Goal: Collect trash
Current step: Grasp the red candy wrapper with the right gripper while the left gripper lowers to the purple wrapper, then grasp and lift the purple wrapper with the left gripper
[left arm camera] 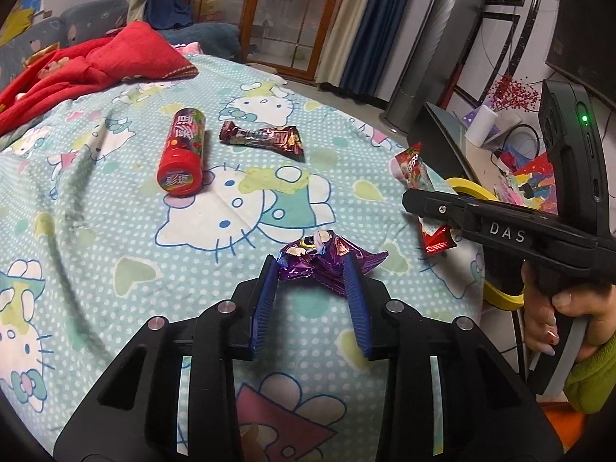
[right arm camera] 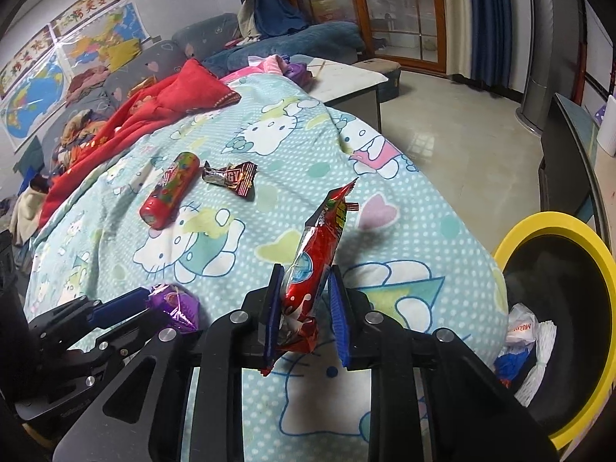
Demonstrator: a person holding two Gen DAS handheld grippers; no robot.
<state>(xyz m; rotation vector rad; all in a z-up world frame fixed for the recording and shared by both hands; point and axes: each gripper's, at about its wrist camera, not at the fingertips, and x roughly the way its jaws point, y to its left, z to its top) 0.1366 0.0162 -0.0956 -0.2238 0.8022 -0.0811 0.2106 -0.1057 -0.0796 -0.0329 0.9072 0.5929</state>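
A crumpled purple foil wrapper (left arm camera: 327, 265) lies on the Hello Kitty bedcover (left arm camera: 96, 211), and my left gripper (left arm camera: 310, 261) is shut on it, its blue pads pinching both sides. The right wrist view shows the same grip from the side, with the left gripper (right arm camera: 152, 306) at the purple wrapper (right arm camera: 177, 302). My right gripper (right arm camera: 304, 273) is shut on a long red snack wrapper (right arm camera: 319, 238), which stands up above the cover. In the left wrist view the right gripper (left arm camera: 414, 202) holds that red wrapper (left arm camera: 414, 169) near the bed's right edge.
A red candy tube (left arm camera: 181, 154) and a dark chocolate-bar wrapper (left arm camera: 261, 138) lie further up the bed. A red blanket (left arm camera: 96, 61) covers the far left. A yellow-rimmed black bin (right arm camera: 558, 223) with trash inside stands by the bed's right edge. A hand (left arm camera: 558, 308) with a green sleeve holds the right gripper.
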